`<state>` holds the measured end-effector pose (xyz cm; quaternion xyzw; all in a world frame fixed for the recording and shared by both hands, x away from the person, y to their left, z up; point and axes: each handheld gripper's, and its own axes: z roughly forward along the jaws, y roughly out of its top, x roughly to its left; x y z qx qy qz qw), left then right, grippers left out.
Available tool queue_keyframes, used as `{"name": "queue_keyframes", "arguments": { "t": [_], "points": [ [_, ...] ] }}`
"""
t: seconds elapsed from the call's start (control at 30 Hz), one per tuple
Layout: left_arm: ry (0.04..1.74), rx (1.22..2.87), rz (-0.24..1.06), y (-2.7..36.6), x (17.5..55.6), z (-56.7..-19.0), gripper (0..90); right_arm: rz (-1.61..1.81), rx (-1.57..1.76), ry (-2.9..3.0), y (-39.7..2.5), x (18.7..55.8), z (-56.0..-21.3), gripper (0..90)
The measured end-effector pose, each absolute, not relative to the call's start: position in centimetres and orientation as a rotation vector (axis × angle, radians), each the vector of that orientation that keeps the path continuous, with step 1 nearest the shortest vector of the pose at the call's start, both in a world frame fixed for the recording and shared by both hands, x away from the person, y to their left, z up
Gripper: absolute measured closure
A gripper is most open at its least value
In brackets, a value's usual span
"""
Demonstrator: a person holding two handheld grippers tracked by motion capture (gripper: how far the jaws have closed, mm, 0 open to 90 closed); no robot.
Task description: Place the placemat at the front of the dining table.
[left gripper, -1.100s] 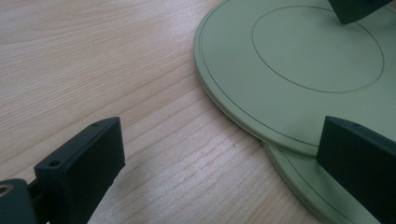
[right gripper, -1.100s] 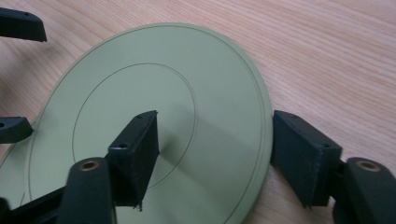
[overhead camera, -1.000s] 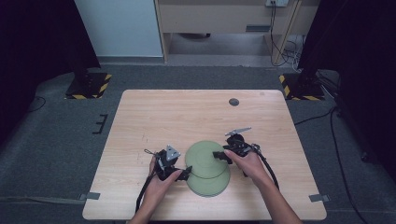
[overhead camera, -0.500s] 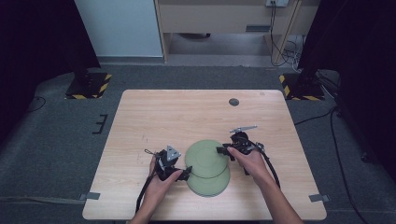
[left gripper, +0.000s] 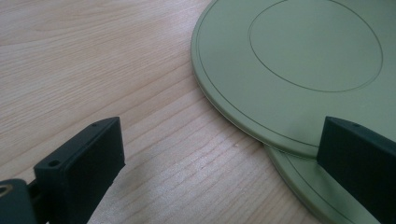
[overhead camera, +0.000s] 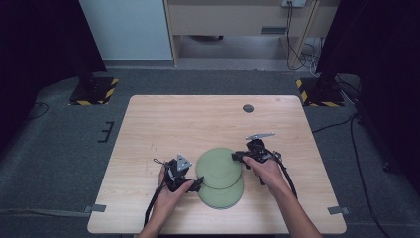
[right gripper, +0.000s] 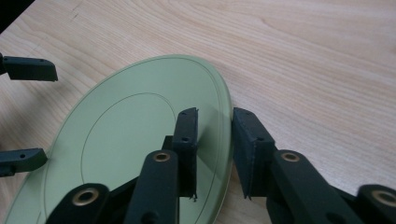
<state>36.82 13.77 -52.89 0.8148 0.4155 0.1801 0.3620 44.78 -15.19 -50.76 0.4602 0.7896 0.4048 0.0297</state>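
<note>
Gripping top green plate [overhead camera: 218, 167]'s rim, right gripper [overhead camera: 237, 157]; second plate [overhead camera: 223, 197] beneath.

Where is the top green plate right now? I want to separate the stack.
In the high view the top plate lies near the table's front edge, offset on the lower plate, between the left gripper and the right gripper, whose jaws straddle its rim.
</note>
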Motion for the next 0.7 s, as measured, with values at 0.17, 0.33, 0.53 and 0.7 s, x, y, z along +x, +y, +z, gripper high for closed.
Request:
{"name": "queue_keyframes", "arguments": {
  "t": [0.17, 0.33, 0.53, 0.7],
  "points": [
    [1.07, 2.099, 0.465, 13.8, 36.8, -52.9, 0.0, 1.244, 1.366, 2.421, -15.1, 44.5, -50.2, 80.4],
    [1.071, 2.093, 0.469, 13.8, 36.8, -52.9, 0.0, 1.234, 1.327, 2.414, -14.8, 44.2, -49.7, 84.8],
    [1.067, 2.089, 0.478, 13.8, 36.6, -52.9, 1.3, 1.238, 1.302, 2.406, -14.8, 44.0, -49.1, 86.0],
    [1.068, 2.077, 0.489, 14.2, 36.5, -52.6, 2.5, 1.244, 1.261, 2.399, -14.5, 43.8, -47.9, 86.1]
  ]
}}
